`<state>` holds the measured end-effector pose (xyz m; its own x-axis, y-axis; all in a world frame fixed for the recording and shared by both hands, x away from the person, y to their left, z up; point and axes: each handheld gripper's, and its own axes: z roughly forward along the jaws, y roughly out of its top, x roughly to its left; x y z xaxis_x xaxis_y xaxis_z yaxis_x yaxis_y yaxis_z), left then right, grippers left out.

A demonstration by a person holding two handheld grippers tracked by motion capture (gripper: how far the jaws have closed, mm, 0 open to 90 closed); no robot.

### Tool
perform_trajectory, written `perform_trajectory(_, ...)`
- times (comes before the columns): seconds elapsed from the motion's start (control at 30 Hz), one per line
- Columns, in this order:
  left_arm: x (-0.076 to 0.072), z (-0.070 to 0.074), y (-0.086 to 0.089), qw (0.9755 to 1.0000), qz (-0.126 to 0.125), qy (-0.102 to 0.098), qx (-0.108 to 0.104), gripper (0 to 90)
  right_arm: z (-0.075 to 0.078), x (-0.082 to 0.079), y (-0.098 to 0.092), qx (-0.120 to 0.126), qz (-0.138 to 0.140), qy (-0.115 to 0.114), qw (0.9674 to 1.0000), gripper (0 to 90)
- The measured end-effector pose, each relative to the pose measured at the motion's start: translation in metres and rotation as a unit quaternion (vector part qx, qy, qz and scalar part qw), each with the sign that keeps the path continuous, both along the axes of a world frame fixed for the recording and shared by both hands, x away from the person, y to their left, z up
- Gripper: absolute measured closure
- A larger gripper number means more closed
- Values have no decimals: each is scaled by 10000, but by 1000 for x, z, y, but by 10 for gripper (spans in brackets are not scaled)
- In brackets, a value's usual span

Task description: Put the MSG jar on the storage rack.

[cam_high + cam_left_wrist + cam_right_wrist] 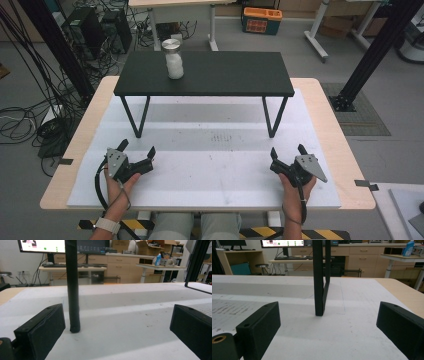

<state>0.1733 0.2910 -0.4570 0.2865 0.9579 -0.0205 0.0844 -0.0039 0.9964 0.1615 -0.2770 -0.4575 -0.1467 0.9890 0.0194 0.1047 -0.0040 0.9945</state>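
A clear jar [174, 59] with a silver lid and white contents stands upright on the left part of a low black shelf [235, 75] at the far side of the white mat. My left gripper [137, 148] rests on the mat near the front left, open, nothing between its jaws. My right gripper [288, 150] rests near the front right, also open and holding nothing. In the left gripper view the shelf's left leg [73, 290] stands just ahead between the fingers [41, 327]. In the right gripper view the shelf's right leg [320, 277] stands ahead between the fingers [260, 326].
The white mat [210, 170] covers a light wooden table [327, 130]. Faint pencil marks [220, 137] lie under the shelf. Cables, computer cases and an orange crate [261, 20] sit on the floor beyond. Black frame posts [375, 50] rise at both sides.
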Motion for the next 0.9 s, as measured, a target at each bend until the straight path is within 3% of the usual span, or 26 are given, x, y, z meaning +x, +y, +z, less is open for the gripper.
perform_trajectory(0.9, -3, -5, -2, 9999, 57, -128, 21, 5, 0, 0, 1, -9, -32, 10, 10000, 49)
